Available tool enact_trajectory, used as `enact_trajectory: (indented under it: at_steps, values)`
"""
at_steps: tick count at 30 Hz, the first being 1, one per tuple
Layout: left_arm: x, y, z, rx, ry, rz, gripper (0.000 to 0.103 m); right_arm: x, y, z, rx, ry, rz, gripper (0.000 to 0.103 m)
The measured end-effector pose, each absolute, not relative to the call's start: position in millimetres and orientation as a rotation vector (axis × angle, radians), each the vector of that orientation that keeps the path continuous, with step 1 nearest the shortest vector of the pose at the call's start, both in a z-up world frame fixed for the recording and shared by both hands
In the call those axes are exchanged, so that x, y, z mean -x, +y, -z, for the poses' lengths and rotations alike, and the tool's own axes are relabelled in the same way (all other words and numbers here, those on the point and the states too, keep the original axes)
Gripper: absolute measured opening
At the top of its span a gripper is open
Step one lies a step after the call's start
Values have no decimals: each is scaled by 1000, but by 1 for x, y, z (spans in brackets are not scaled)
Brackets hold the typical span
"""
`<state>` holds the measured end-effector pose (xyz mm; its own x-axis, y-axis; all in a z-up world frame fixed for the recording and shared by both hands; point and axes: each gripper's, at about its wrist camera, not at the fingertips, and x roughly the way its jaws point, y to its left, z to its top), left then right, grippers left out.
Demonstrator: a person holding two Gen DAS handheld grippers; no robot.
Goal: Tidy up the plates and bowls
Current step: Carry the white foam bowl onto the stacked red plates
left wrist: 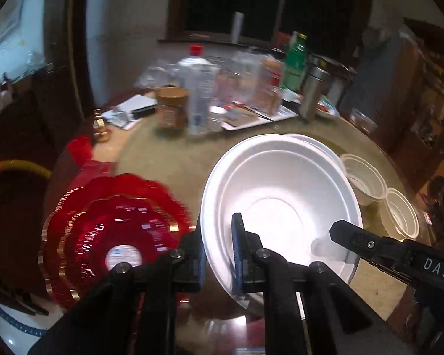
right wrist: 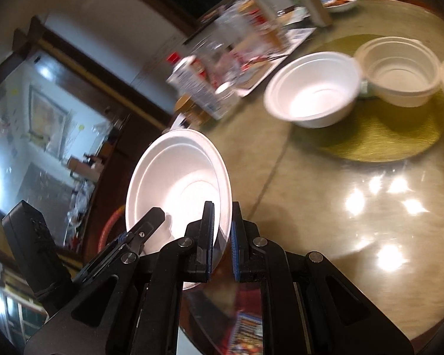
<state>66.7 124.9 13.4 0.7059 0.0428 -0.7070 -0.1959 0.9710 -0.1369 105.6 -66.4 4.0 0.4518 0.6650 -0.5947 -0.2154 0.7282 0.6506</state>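
Your left gripper [left wrist: 219, 254] is clamped across the rim of the white foam bowl [left wrist: 281, 207], one pad outside the wall and one inside, at about 8 o'clock on the bowl as the left wrist view shows it; your right gripper [right wrist: 223, 236] pinches the same bowl [right wrist: 180, 183] at roughly 5 o'clock on its rim in the right wrist view, and its tip [left wrist: 344, 230] shows in the left view reaching in over the bowl's 4 o'clock edge; so both claws are closed on one bowl, which hangs tilted above the table [right wrist: 355, 222].

Judge this bowl as very light, thin foam; stiff enough to keep its shape, but it will probably dent or crack under a hard squeeze; the rim is the sensible place to hold, lightly, since the smooth wall may slip.

Outward from the left claw, the red scalloped plates [left wrist: 118, 230] sit stacked at 9 o'clock, just beside the bowl; a second white rim [left wrist: 316, 145] peeks behind the bowl at 12 o'clock; clear plastic bowls [left wrist: 361, 177] stand at 2 o'clock.

From the right claw, another foam bowl [right wrist: 313, 88] rests at 1 o'clock, touching a nested stack of clear bowls [right wrist: 399, 71] on a yellow-green mat [right wrist: 379, 139]; bottles and jars crowd the far edge.
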Motion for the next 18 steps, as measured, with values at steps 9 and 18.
enact_trajectory:
  at_steps: [9, 18]
  values:
    - [-37, 198, -8, 276, 769, -268, 13, -101, 22, -3, -420, 1006, -693, 10]
    - [-35, 237, 18, 328, 828, -331, 13, -110, 73, 23, -345, 1091, -703, 10]
